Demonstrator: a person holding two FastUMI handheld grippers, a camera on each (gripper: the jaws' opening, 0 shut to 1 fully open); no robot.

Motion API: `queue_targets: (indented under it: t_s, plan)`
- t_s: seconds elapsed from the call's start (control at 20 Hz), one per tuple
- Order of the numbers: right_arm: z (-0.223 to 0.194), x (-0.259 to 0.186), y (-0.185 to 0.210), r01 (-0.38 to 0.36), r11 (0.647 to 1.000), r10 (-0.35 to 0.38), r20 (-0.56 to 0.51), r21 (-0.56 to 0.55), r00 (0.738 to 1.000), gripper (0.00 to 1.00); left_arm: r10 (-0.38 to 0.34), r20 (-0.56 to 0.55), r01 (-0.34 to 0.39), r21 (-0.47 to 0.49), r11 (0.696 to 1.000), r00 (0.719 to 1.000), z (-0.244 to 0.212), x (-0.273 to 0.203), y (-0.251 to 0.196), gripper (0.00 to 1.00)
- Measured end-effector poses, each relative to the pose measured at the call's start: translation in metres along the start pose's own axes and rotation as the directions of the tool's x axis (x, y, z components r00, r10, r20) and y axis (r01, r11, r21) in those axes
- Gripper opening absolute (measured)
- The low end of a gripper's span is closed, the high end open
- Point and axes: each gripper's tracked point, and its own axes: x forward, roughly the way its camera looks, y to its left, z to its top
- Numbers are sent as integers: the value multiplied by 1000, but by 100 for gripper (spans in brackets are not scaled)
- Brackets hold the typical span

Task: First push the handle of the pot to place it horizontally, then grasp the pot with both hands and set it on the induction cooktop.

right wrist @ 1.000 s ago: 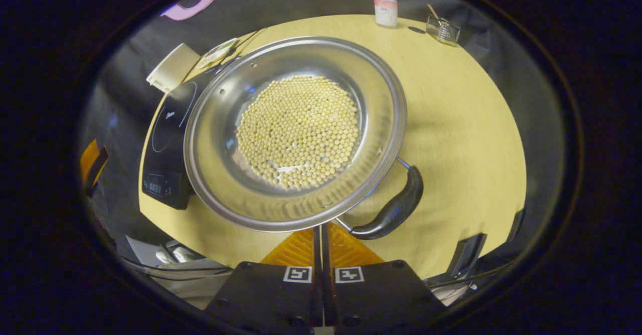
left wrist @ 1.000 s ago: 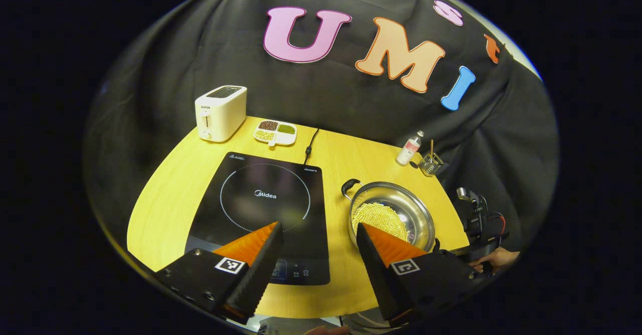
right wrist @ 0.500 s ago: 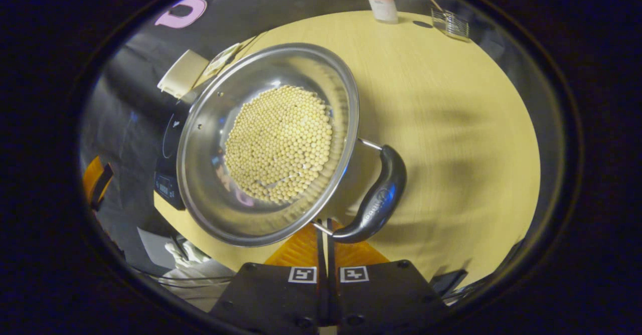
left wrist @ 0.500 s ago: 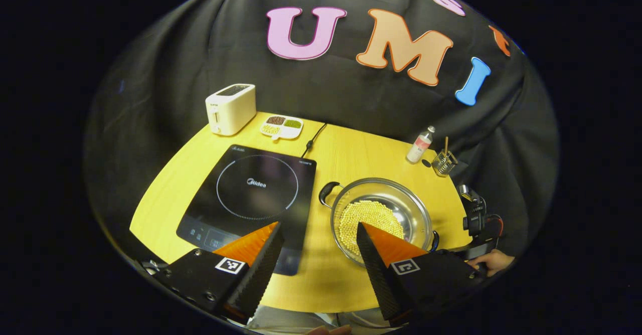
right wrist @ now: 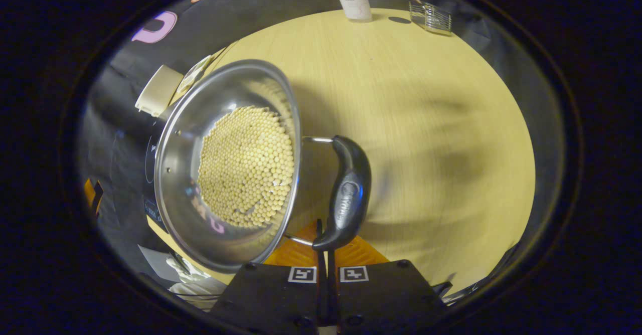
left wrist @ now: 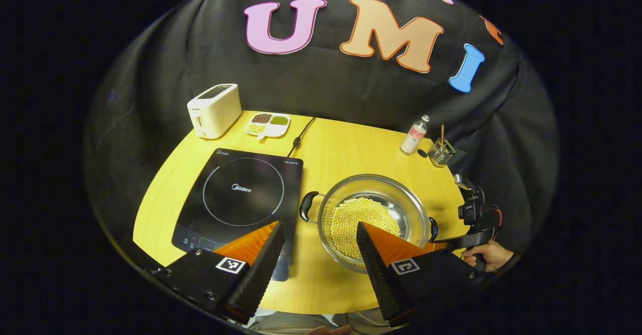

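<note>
Pot (left wrist: 373,219) of shiny steel, holding yellow beans (right wrist: 246,167), sits on the yellow table (left wrist: 346,149) just right of the induction cooktop (left wrist: 241,194), black handles (right wrist: 346,194) at either side. Right gripper (right wrist: 325,234) pressed closed beside one handle; left gripper (left wrist: 318,247) spread wide

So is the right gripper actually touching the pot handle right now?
Cannot tell. In the right gripper view the closed right gripper sits at the lower end of the black pot handle, which overlaps its fingertips and hides any contact or gap.
</note>
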Motion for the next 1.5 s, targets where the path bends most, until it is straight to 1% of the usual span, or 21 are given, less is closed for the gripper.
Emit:
queue_targets:
  t_s: [0.05, 0.25, 0.3, 0.35, 0.4, 0.5, 0.55, 0.6, 0.75, 0.8, 0.85, 0.9, 0.95, 1.0, 1.05, 1.15, 1.2, 1.25, 1.35, 1.4, 1.5]
  plan:
    - [4, -1, -5, 17, 1000, -17, 8, 11, 1000, 3, -18, -14, 17, -7, 1000, 1000, -3, 3, 0, 89]
    - [26, -9, -19, 65, 997, -67, 43, 52, 997, 3, -56, -59, 56, 1, 998, 997, -4, 16, 9, 90]
    - [31, -10, -24, 87, 995, -90, 48, 55, 995, 3, -57, -77, 57, -3, 998, 995, -6, 20, 11, 94]
    - [33, -13, -27, 102, 993, -105, 45, 65, 993, 3, -62, -101, 61, -13, 998, 993, -10, 23, 12, 94]
    - [34, -17, -27, 100, 992, -104, 55, 79, 993, 0, -76, -106, 75, -21, 997, 991, -10, 27, 12, 90]
    - [32, -26, -28, 116, 990, -120, 58, 79, 991, 3, -105, -111, 104, -15, 994, 988, -8, 34, 9, 90]
    - [33, -33, -28, 129, 988, -134, 66, 85, 989, 3, -108, -127, 106, -16, 994, 986, -13, 39, 11, 94]
    - [36, -40, -26, 123, 988, -131, 84, 91, 988, 0, -113, -147, 110, -27, 994, 983, -19, 44, 12, 90]
    - [43, -53, -25, 134, 986, -148, 143, 97, 979, 3, -124, -196, 111, -80, 991, 973, -30, 59, 13, 90]
    - [44, -55, -25, 133, 987, -146, 157, 94, 977, 5, -122, -200, 107, -81, 991, 972, -30, 62, 14, 95]
    - [45, -60, -24, 129, 987, -143, 170, 93, 975, 6, -115, -203, 103, -69, 992, 972, -30, 66, 17, 90]
    - [50, -64, -21, 117, 988, -134, 190, 102, 972, 6, -107, -208, 98, -52, 994, 972, -30, 69, 21, 95]
    - [55, -65, -18, 99, 988, -121, 208, 115, 971, 10, -103, -213, 96, -41, 995, 972, -32, 73, 22, 89]
    - [60, -68, -15, 89, 989, -114, 217, 121, 969, 28, -103, -222, 97, -38, 995, 970, -34, 78, 23, 88]
    - [61, -68, -15, 90, 989, -114, 221, 113, 969, 34, -104, -235, 98, -40, 994, 966, -38, 81, 23, 88]
    - [62, -64, -20, 126, 990, -137, 210, 67, 968, 63, -90, -274, 83, -38, 996, 957, -47, 88, 26, 88]
    - [65, -61, -21, 143, 989, -149, 209, 46, 967, 68, -83, -281, 78, -29, 997, 956, -49, 92, 28, 88]
    - [69, -60, -20, 154, 988, -157, 218, 29, 963, 63, -80, -283, 77, -22, 997, 956, -49, 97, 29, 88]
    - [75, -59, -21, 167, 986, -165, 221, 10, 961, 67, -80, -297, 75, -26, 997, 952, -55, 104, 27, 88]
    - [79, -59, -21, 165, 986, -162, 219, 6, 962, 63, -81, -306, 75, -33, 997, 949, -57, 106, 27, 88]
    - [83, -61, -20, 138, 990, -138, 226, 16, 964, 63, -71, -319, 63, -38, 997, 945, -61, 113, 29, 87]
